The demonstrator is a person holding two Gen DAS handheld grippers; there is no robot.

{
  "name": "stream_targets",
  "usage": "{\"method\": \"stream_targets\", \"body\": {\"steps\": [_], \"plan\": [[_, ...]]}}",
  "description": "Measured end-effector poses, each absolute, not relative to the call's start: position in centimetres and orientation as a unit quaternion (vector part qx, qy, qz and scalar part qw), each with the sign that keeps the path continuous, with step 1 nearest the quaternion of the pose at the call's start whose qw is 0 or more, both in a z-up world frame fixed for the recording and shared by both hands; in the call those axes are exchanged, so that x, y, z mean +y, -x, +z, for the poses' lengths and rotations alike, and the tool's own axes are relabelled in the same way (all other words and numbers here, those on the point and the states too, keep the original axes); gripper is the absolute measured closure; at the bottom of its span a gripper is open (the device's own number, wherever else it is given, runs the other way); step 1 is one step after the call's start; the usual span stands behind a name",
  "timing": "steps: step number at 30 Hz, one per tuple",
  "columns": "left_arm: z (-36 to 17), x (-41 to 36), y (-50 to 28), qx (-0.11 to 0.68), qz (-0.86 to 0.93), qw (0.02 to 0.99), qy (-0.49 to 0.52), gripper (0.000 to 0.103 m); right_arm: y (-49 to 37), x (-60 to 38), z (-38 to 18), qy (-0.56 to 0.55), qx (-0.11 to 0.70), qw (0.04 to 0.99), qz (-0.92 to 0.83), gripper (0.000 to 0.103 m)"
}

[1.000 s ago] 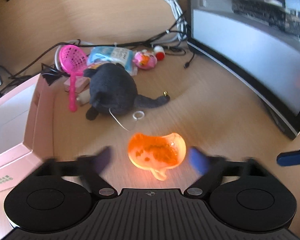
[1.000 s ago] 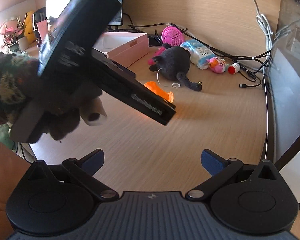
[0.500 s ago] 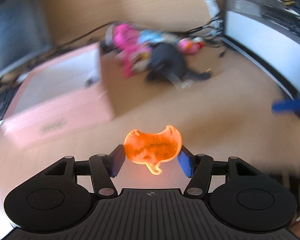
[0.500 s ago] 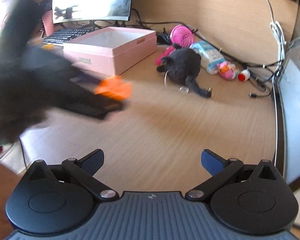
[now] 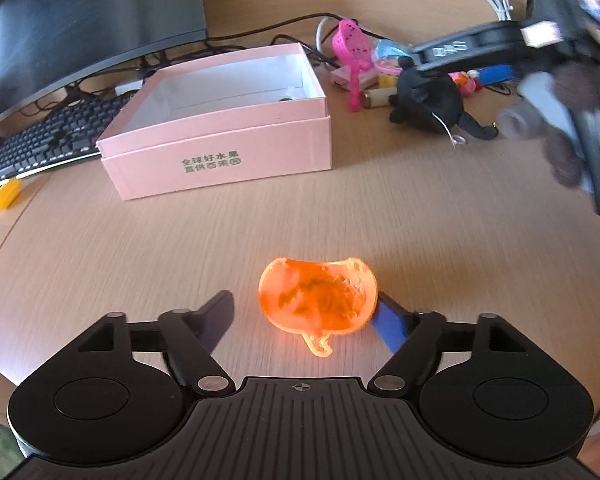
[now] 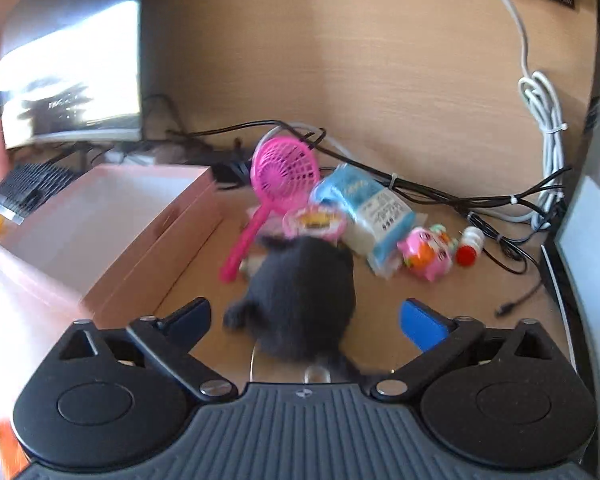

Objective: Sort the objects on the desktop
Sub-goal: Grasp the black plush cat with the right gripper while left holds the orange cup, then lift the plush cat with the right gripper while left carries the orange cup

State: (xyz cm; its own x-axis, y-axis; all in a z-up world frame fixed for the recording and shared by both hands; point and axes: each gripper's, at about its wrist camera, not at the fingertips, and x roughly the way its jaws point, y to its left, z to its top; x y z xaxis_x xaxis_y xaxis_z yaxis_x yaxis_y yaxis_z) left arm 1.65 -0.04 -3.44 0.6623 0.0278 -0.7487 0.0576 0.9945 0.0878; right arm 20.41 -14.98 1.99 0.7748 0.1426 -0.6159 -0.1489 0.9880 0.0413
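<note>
One translucent orange plastic mould [image 5: 318,299]

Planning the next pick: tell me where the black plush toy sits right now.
In the right wrist view the black plush toy lies on the desk between the right gripper's closing jaws, untouched, right of the pink box.

Right gripper [image 6: 304,318]: jaws wide, closing; pads clear of black plush toy [image 6: 302,296] lying between them. Pink box [image 6: 140,236]: left of toy, open top. Pink mesh scoop [image 6: 278,178]: behind toy, handle slanting down-left. Blue-white tissue pack [image 6: 374,210]: right of scoop. Pink-orange small toy [image 6: 426,254], red-capped white bottle [image 6: 469,247]: further right, side by side. Black cables [image 6: 440,194]: along back of wooden desk [image 6: 380,292]. Monitor [image 6: 70,80]: upper left. View blurred.
</note>
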Motion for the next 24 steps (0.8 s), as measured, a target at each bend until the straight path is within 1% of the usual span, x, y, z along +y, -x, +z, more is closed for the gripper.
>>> {"method": "stream_targets", "body": {"steps": [3,4,5,6,10,13,16,21,24], "plan": [[-3.4,-0.1,-1.3,0.409,-0.012,0.911,-0.046,0.012,-22.8,-14.9,1.1,-0.009,0.352,0.933,0.073,0.009],[-3.4,-0.1,-1.3,0.409,-0.014,0.911,-0.044,0.011,-23.3,-15.0,0.6,-0.009,0.360,0.930,0.074,0.014],[-3.5,-0.2,-1.2,0.410,-0.015,0.911,-0.044,0.010,-23.8,-15.2,0.2,-0.014,0.374,0.924,0.080,0.026],[-3.5,-0.2,-1.3,0.411,-0.016,0.911,-0.045,0.009,-24.1,-15.4,-0.1,-0.025,0.382,0.919,0.088,0.032],[-3.3,-0.2,-1.2,0.410,-0.021,0.911,-0.046,0.008,-22.1,-16.0,0.9,-0.036,0.380,0.917,0.119,0.034],[-3.3,-0.3,-1.3,0.411,-0.023,0.910,-0.048,0.007,-18.7,-15.8,2.3,-0.015,0.366,0.917,0.160,0.034],[-3.3,-0.4,-1.4,0.412,-0.025,0.909,-0.051,0.007,-14.8,-15.3,3.3,0.003,0.371,0.903,0.216,0.034],[-3.3,-0.7,-1.4,0.412,-0.030,0.909,-0.057,0.006,-8.7,-14.0,3.2,0.084,0.379,0.873,0.297,0.033],[-3.5,-1.1,-1.4,0.414,-0.034,0.907,-0.065,0.006,-6.1,-13.3,2.5,0.151,0.366,0.860,0.322,0.033]]}}
